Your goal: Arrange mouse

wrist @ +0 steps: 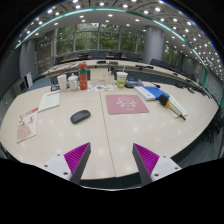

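A dark grey mouse (80,116) lies on the pale table (110,140), beyond my fingers and to the left. A red-pink mouse pad (126,104) lies to its right, further along the table; the mouse is off it. My gripper (111,158) is open and empty, held above the near part of the table. Its purple pads (76,155) stand wide apart with only bare tabletop between them.
Papers (27,124) lie at the left. Cups and bottles (72,81) stand at the far left, another cup (122,78) behind the pad. A blue object (152,92) and a book (175,105) lie at the right. Chairs stand beyond the table.
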Action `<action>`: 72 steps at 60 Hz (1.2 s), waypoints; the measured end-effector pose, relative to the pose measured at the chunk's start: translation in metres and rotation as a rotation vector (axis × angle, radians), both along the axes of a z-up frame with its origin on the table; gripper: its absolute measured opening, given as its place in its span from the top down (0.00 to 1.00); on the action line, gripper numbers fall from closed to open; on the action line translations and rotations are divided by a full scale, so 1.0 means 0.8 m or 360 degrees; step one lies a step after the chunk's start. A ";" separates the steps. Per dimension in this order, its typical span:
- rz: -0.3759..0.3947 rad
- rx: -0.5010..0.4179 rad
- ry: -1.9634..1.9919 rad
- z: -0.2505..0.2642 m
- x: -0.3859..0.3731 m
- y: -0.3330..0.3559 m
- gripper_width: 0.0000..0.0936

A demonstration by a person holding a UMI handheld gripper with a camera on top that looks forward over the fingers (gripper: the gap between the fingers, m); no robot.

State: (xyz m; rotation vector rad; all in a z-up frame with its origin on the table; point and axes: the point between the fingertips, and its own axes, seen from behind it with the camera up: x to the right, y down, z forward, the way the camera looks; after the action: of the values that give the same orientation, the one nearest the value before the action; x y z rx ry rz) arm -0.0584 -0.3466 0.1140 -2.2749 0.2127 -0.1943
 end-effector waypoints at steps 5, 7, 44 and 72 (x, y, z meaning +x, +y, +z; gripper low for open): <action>0.0053 0.0045 0.0038 -0.021 -0.035 0.032 0.08; 0.0074 0.0054 0.0043 -0.030 -0.048 0.047 0.08; 0.0255 0.0072 0.0290 -0.148 -0.164 0.301 0.08; 0.0313 0.0073 0.0103 -0.158 -0.161 0.392 0.50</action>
State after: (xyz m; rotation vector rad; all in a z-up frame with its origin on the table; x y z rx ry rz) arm -0.1875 -0.0330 -0.0127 -2.2416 0.0258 -0.0128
